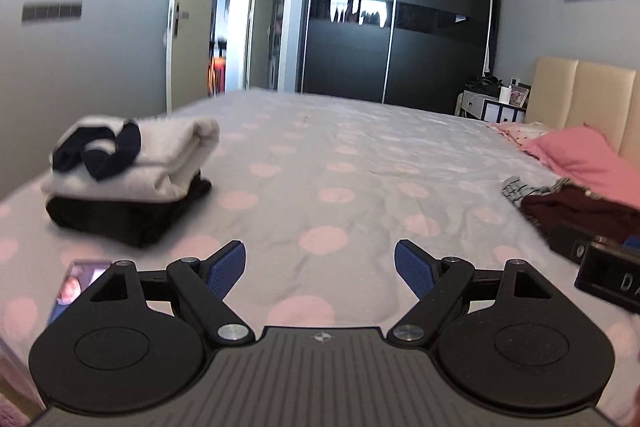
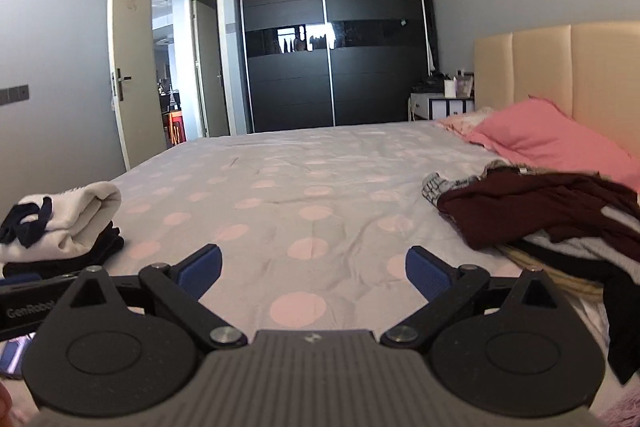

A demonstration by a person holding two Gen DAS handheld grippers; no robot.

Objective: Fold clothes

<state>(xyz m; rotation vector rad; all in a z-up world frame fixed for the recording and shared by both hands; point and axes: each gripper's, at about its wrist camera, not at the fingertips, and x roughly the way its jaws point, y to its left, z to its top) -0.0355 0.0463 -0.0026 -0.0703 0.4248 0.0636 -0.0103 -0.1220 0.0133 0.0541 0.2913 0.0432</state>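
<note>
A stack of folded clothes (image 1: pixel 128 171) lies on the left of the bed: a white garment with a dark blue collar on top of a black one, also visible in the right wrist view as the folded stack (image 2: pixel 60 227). A heap of unfolded clothes (image 2: pixel 552 215), dark red on top with checked, grey and black pieces, lies on the right; the left wrist view catches only the edge of this unfolded heap (image 1: pixel 572 207). My left gripper (image 1: pixel 320 269) is open and empty above the sheet. My right gripper (image 2: pixel 314 273) is open and empty too, left of the heap.
The bed (image 2: pixel 300 195) has a grey sheet with pink dots, a pink pillow (image 2: pixel 540 139) and a beige headboard (image 2: pixel 560 75). A phone (image 1: pixel 76 287) lies at the near left. A dark wardrobe (image 2: pixel 332 27), a nightstand (image 2: pixel 440 107) and an open door (image 2: pixel 132 67) stand beyond.
</note>
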